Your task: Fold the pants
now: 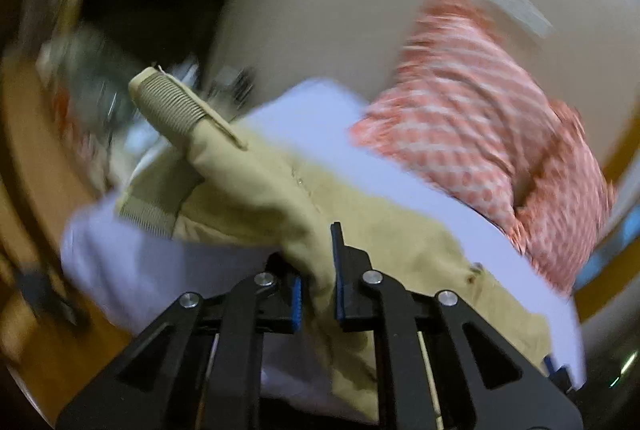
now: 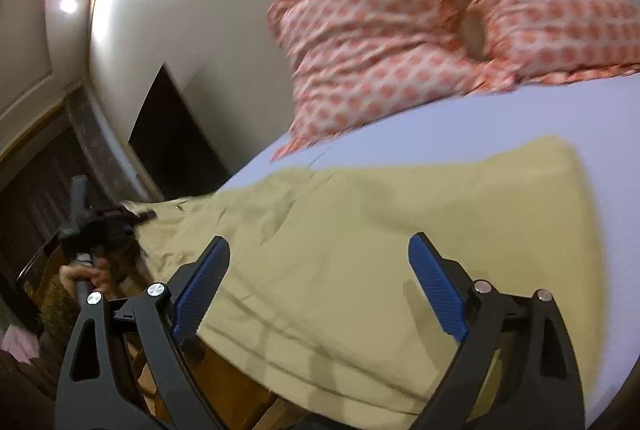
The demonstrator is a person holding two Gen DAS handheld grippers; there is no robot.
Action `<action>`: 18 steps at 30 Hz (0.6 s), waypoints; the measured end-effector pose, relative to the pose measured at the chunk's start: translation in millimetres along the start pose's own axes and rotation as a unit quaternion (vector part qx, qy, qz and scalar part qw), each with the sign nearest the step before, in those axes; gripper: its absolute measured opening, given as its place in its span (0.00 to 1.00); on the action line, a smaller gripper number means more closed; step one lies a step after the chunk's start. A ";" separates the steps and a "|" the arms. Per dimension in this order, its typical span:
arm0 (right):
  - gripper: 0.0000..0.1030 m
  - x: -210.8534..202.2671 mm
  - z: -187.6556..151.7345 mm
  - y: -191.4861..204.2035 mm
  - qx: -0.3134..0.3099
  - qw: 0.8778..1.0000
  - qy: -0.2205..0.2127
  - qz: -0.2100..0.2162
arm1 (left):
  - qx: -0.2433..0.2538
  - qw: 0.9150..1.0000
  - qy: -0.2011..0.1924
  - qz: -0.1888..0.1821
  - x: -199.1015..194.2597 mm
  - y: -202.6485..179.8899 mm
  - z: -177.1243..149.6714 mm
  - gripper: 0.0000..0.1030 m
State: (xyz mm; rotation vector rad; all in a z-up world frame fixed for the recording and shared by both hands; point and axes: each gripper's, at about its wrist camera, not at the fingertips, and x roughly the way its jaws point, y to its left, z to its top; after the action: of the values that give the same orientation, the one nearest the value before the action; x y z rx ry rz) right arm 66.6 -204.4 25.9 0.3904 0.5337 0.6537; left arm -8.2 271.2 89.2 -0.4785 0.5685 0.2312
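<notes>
Left wrist view: pants (image 1: 256,185), khaki, lie across the lavender bed sheet (image 1: 132,270) at frame centre, the ribbed waistband (image 1: 172,101) lifted toward the upper left. Left gripper (image 1: 318,294) is pinched on a raised fold of the pants at lower centre. Image is motion-blurred.

Right wrist view: pants (image 2: 380,230) spread flat across mid-frame, one edge hanging over the bed side at lower left. Right gripper (image 2: 316,290) hovers above them, blue pads (image 2: 200,290) spread wide, holding nothing. Left gripper (image 2: 100,226) appears at mid-left, at the pants' far end. Two orange-patterned pillows (image 2: 380,41) occupy the upper right against the wall (image 2: 192,9).
</notes>
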 end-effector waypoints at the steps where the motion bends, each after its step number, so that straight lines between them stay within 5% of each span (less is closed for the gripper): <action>1: 0.90 -10.1 3.9 -8.2 0.008 1.000 -0.015 -0.007 | 0.051 0.999 -0.013 -0.004 -3.9 -36.8 7.7 0.09; 3: 0.90 -29.2 10.6 -24.1 0.028 0.998 -0.041 -0.024 | 0.131 0.991 -0.028 -0.029 -8.1 -98.4 8.0 0.09; 5: 0.90 -52.2 16.3 -43.7 0.055 0.995 -0.069 -0.046 | 0.221 0.971 -0.023 -0.086 -7.7 -171.6 -10.8 0.07; 9: 0.90 -91.9 22.3 -80.3 0.121 0.985 -0.104 -0.069 | 0.364 0.912 0.034 -0.185 2.8 -273.2 -95.4 0.07; 10: 0.90 -98.6 22.8 -89.0 0.140 0.982 -0.106 -0.067 | 0.403 0.892 0.055 -0.197 9.1 -290.7 -128.8 0.07; 14: 0.92 -103.8 24.4 -119.4 0.205 0.974 -0.084 -0.048 | 0.495 0.838 0.101 -0.208 23.3 -304.3 -212.3 0.07; 16: 0.92 -93.0 25.8 -123.4 0.208 0.975 -0.056 -0.052 | 0.518 0.825 0.086 -0.210 18.1 -297.8 -227.4 0.09; 18: 0.92 -74.4 29.1 -123.1 0.201 0.977 -0.019 -0.063 | 0.510 0.828 0.088 -0.217 9.5 -288.1 -220.3 0.13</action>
State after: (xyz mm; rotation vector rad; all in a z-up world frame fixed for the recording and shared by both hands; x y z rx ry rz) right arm 91.0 -348.5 13.1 0.7416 0.6498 0.4118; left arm -4.5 -86.3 27.7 0.4339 0.6607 -0.5595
